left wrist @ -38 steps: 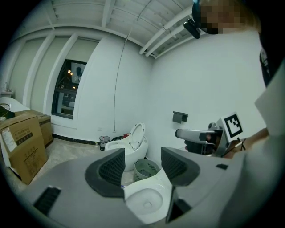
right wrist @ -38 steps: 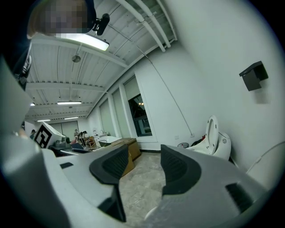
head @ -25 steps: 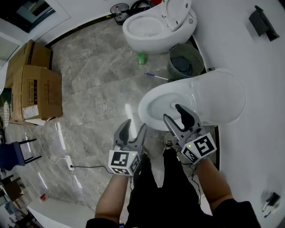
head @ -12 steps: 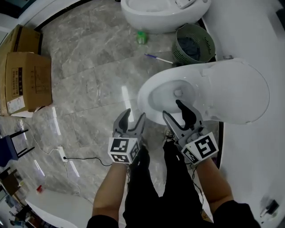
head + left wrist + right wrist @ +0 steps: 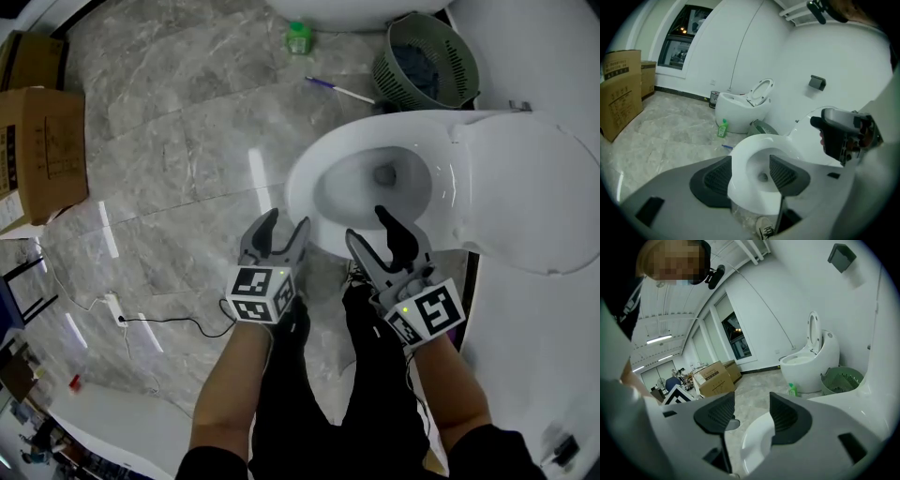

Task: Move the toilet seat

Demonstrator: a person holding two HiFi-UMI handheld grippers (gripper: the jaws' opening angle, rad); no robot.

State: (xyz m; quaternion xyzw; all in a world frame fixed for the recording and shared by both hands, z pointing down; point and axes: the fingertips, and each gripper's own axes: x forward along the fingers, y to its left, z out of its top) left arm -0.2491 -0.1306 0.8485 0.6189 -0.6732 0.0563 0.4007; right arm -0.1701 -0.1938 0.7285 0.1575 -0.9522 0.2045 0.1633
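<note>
A white toilet [image 5: 309,178] stands in front of me with its bowl open. Its big oval lid and seat [image 5: 525,187] are tipped back at the right. My left gripper [image 5: 278,234] hovers open just short of the bowl's near rim, with nothing held. In the left gripper view the left gripper [image 5: 750,176] frames the bowl's rim [image 5: 740,154] beyond its pads. My right gripper [image 5: 384,232] is open over the near edge of the bowl and touches nothing. The right gripper [image 5: 750,416] looks past the rim [image 5: 757,446] along the floor.
A green basket [image 5: 427,61], a green bottle [image 5: 298,37] and a purple pen [image 5: 337,90] lie on the marble floor beyond the bowl. Cardboard boxes [image 5: 37,141] stand far left. A cable [image 5: 159,323] trails at left. A second toilet [image 5: 740,108] stands by the wall.
The head view has tipped down, so the toilet sits lower and nearer and the second toilet has left the picture. Both grippers have stayed open and close together.
</note>
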